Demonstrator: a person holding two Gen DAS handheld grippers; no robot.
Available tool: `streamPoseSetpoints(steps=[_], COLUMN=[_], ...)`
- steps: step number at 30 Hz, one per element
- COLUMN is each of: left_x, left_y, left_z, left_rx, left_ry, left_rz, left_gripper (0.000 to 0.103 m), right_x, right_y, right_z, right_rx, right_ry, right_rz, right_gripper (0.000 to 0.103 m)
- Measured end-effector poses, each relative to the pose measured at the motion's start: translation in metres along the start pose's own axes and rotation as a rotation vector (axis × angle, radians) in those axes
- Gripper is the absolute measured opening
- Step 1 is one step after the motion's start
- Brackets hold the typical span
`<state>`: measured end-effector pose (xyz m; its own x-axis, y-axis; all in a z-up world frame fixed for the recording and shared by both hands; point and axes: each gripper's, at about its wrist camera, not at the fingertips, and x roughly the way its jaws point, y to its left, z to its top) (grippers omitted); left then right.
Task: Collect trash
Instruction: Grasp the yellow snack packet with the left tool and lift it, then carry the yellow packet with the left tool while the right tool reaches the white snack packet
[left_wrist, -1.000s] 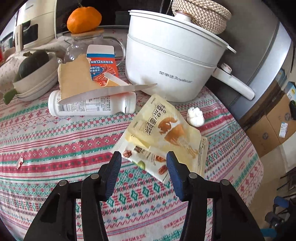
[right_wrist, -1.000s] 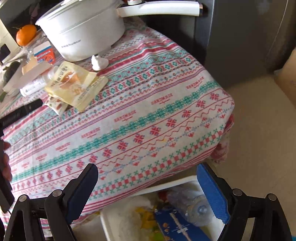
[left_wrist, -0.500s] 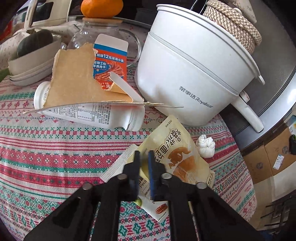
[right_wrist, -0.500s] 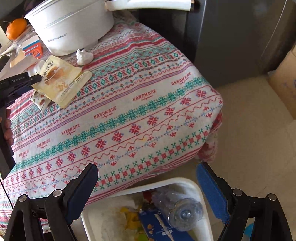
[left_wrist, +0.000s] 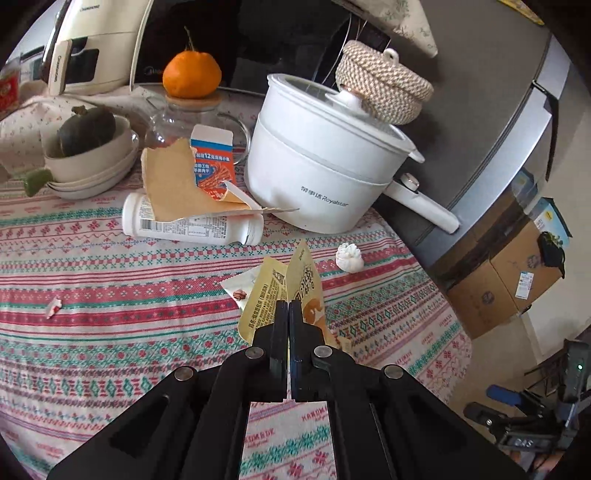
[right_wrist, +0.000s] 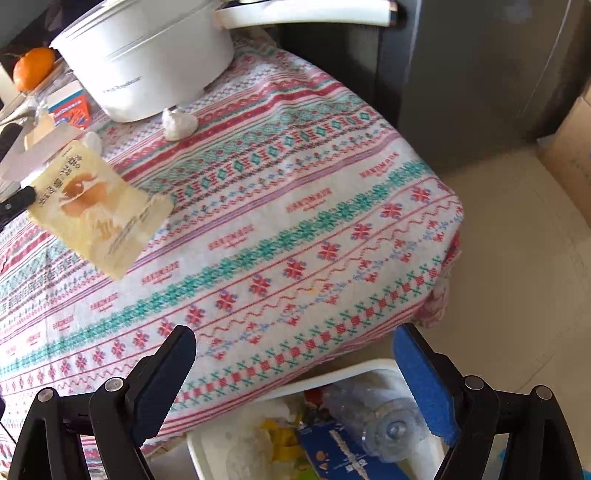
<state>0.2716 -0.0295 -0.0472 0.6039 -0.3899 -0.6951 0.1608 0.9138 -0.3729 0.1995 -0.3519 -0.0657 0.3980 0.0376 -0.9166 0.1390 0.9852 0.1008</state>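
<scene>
- Patterned tablecloth (right_wrist: 295, 206) covers the table, with grey floor beyond its edge.
- White pot (left_wrist: 325, 173) stands at the back, near a torn cardboard piece (left_wrist: 173, 184) lying over a white bottle (left_wrist: 192, 225).
- White bin (right_wrist: 332, 421) sits below the table edge, holding a clear bottle and wrappers.
- Yellow pouch (left_wrist: 291, 291) hangs lifted off the cloth, clamped in the left gripper (left_wrist: 287, 314); another wrapper (left_wrist: 243, 284) lies under it.
- Right gripper (right_wrist: 295, 384) hovers over the bin, spread wide, holding nothing.
- Small white wad (left_wrist: 349, 256) lies beside the pot.
</scene>
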Motion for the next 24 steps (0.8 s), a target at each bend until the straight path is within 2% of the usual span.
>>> streamPoseSetpoints(steps=[5, 10, 16, 24], left_x=[-0.063, -0.123, -0.150, -0.181], left_y=[0.013, 0.041, 0.082, 0.114], left_z=[-0.014, -0.033, -0.041, -0.035], left_rx=[0.031, 0.064, 0.001, -0.055], left_ry=[-0.021, -0.098, -0.100, -0.148], left_rz=[0.038, 0.093, 0.077, 0.061], left_gripper=[0.000, 0.000, 0.000, 0.000], right_x=[-0.002, 0.000, 0.019, 0.063], right_y=[0.025, 0.056, 0.087, 0.155], right_z=[-0.001, -0.007, -0.005, 0.029], right_rx=[-0.044, -0.139, -0.164, -0.289], right_ry=[-0.017, -0.024, 0.001, -0.048], right_rz=[0.017, 0.032, 0.094, 0.118], right_gripper=[0.090, 0.090, 0.090, 0.090])
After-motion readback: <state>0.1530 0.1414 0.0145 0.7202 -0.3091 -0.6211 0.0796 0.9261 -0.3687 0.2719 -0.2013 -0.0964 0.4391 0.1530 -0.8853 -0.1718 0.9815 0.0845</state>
